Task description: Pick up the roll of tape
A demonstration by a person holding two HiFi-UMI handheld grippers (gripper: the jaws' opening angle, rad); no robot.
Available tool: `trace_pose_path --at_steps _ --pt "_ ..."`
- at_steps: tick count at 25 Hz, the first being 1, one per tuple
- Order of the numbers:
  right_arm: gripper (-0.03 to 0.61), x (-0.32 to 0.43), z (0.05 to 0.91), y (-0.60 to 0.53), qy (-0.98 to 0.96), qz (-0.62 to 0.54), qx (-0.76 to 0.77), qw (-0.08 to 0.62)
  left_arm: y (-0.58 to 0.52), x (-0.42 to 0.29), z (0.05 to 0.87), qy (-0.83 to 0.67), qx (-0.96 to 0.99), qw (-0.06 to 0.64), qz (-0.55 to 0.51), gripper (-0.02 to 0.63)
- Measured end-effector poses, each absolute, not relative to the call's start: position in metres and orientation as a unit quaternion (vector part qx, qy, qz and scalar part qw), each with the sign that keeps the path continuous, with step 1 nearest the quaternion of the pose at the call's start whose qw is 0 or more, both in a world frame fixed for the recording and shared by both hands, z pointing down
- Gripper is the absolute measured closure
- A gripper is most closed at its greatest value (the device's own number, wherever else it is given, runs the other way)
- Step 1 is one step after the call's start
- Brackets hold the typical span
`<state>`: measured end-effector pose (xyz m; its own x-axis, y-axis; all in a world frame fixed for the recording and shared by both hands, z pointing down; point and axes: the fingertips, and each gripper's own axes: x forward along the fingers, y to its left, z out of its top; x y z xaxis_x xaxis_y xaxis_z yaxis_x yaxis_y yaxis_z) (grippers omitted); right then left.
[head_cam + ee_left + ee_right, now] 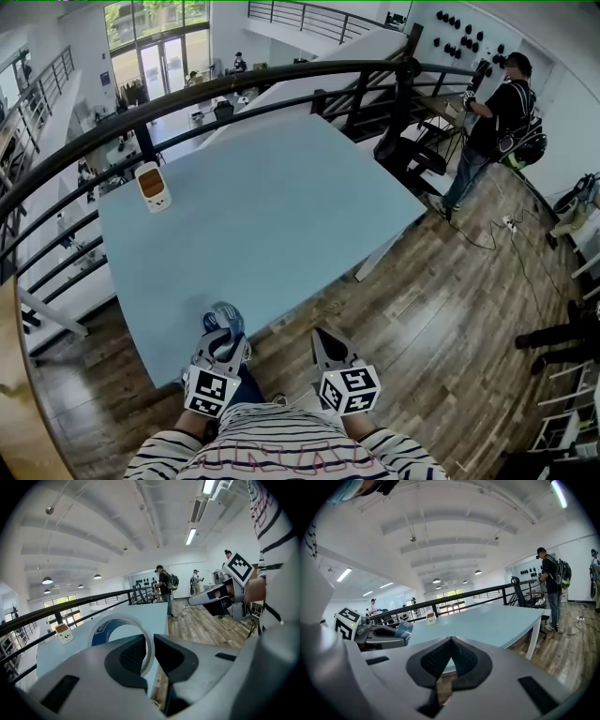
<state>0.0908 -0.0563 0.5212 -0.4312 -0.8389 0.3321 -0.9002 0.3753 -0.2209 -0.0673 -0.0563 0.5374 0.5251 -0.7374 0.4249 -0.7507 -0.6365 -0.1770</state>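
A wood-plank floor (450, 309) spreads out to the right, and a dark metal railing (234, 84) curves round the far side. Inside that curve stands a big pale blue desk (272, 206), bare over most of its top. At the far right a person (492, 122) in dark clothes with a backpack stands on the floor, well apart from the desk and facing a wall. At the bottom edge of the head view is the striped shirt (281, 455) of the person holding the tools.

The left claw (217, 339) points up towards the desk's near corner. It is clamped on the roll of tape (117, 619): one jaw sits inside the ring and the other outside, pinching the roll's wall between them. The roll stands on edge, white outside and blue inside, just at the desk's near edge, and it looks clear of the desk top.

The right claw (451, 656) is just beside the left one, over the floor in front of the desk. Its jaws are pressed together with nothing between them.

A small white and brown container (153, 186) stands upright near the desk's far left corner, well apart from the tape.
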Motion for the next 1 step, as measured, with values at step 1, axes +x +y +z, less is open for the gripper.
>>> trace_pose_path --at_steps 1 --pt "0.551 0.0913 0.5209 -0.0579 -0.825 0.186 0.527 0.082 -0.0579 -0.0667 0.5375 -0.426 0.873 0.014 0.237 0.545"
